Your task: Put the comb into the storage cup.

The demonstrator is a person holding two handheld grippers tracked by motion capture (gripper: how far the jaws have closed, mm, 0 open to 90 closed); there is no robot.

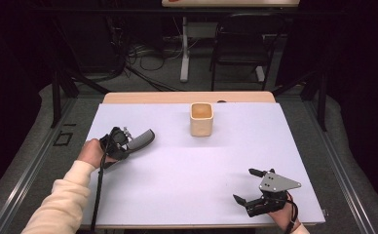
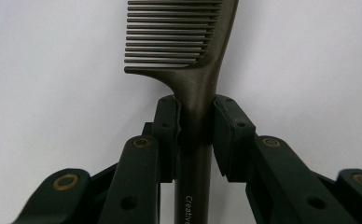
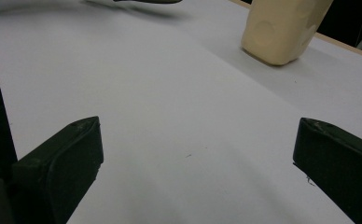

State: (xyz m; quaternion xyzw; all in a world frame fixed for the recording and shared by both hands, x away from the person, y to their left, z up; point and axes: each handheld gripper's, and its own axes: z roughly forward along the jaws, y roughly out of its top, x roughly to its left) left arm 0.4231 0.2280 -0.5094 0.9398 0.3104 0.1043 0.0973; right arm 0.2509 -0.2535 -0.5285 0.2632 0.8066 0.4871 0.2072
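My left claw (image 2: pixel 195 116) pinches the comb (image 2: pixel 188 51) by its handle, held off the table (image 1: pixel 187 165); comb tip cut off in left gripper view. Right claw (image 1: pixel 248 186) spread, holding nothing. Cup (image 1: pixel 201 119) well apart.

A dark grey comb (image 2: pixel 188 56) is clamped by its handle near the table's (image 1: pixel 187 165) left edge, its teeth pointed toward the far side.
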